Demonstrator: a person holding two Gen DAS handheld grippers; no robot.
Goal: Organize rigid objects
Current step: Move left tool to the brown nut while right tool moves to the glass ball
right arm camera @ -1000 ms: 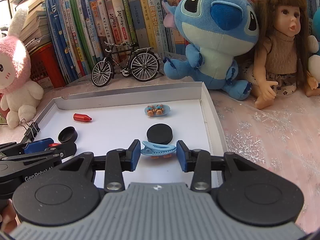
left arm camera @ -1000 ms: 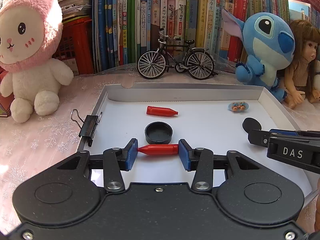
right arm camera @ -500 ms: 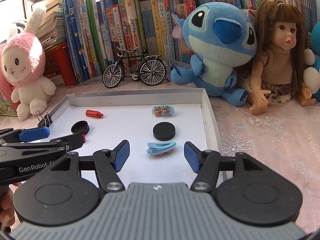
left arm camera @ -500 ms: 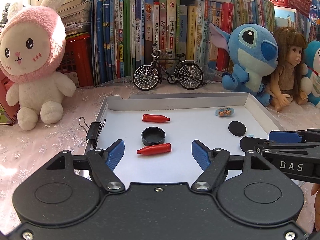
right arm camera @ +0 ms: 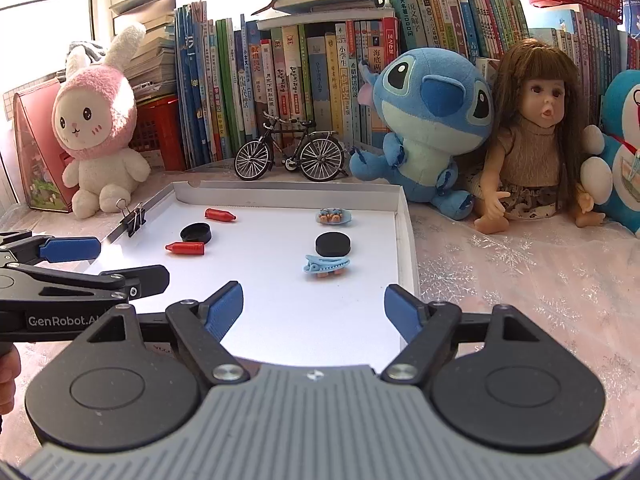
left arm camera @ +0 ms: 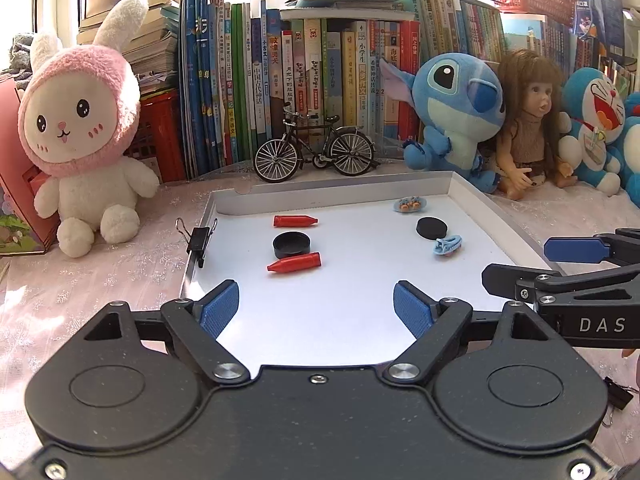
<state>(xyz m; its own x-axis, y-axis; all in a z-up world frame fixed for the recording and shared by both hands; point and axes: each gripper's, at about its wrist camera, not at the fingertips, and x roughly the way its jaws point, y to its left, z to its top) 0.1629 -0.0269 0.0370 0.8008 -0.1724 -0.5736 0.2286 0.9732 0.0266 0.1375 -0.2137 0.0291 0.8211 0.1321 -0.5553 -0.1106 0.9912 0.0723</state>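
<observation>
Ahead of each opening, empty gripper [left arm camera: 316, 308] lie the red crayon [left arm camera: 295, 263] and blue clip [right arm camera: 327, 266]

Left gripper [left arm camera: 316, 308]: matte black body, two round housings, silver screws at pivots, blue ribbed pads [left arm camera: 219, 309]; white "GenRobot.AI" lettering on side. Right gripper [right arm camera: 314, 306]: black linkage, grey ribbed centre plate, same blue pads [right arm camera: 401, 312]; white "DAS" lettering on side.
</observation>
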